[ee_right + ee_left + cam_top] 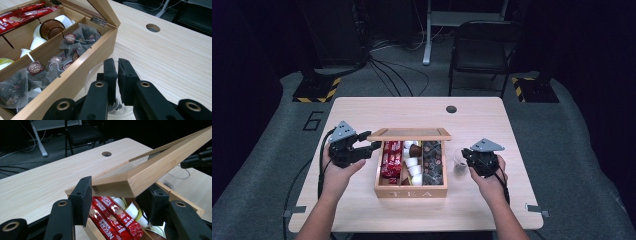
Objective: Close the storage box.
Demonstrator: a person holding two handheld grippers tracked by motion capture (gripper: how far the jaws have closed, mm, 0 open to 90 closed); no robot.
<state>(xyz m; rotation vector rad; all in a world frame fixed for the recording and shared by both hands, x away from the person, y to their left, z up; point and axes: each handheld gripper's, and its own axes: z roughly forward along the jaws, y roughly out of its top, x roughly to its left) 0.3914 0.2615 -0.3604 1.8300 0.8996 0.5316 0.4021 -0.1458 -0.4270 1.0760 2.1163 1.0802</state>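
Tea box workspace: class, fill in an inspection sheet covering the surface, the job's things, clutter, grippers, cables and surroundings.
Surface: light wooden table with a round hole near its far edge.
Job's things: wooden tea box, lid raised; red stick packets, white cups and tea bags in separate compartments. Clear glass cup beside the box's right wall.
Clutter: nothing seen.
Grippers: left gripper clamped on the lid's corner; right gripper nearly shut over the glass cup's rim.
Cables: black cable trails from the left gripper; more on the floor.
Surroundings: black chair behind the table, dark room.
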